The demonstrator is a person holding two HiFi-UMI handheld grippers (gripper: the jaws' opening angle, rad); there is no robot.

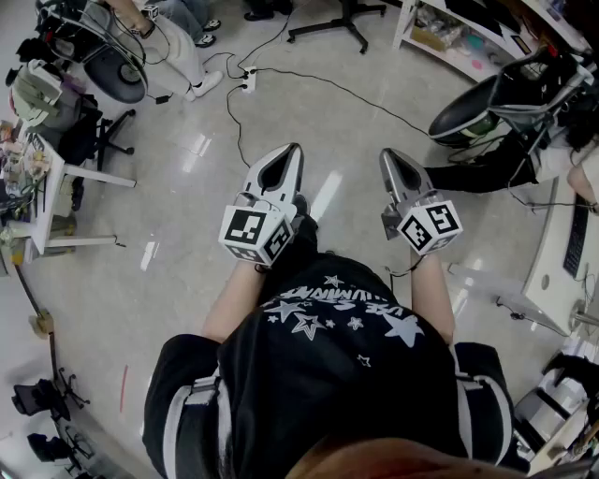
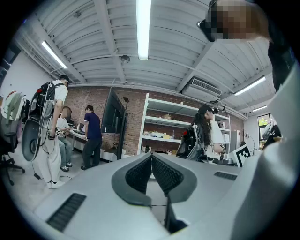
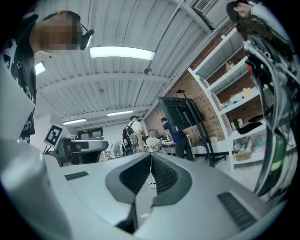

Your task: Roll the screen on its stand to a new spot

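Observation:
The dark flat screen on its black rolling stand (image 2: 114, 120) stands well ahead, before a brick wall; in the right gripper view the screen (image 3: 181, 116) tilts beside the white shelves. In the head view only the black legs of the stand's base (image 1: 339, 22) show at the top edge. My left gripper (image 1: 292, 150) and right gripper (image 1: 386, 155) are held out side by side over the bare floor, far short of the stand. The left gripper (image 2: 151, 155) has its pads pressed together with nothing between them. The right gripper (image 3: 151, 155) is likewise shut and empty.
A black cable and a white power strip (image 1: 248, 79) lie on the floor between me and the stand. White shelving (image 1: 447, 36) stands at the far right, a white desk (image 1: 49, 183) at the left and another desk (image 1: 560, 251) at the right. Several people stand near the screen (image 2: 92, 136).

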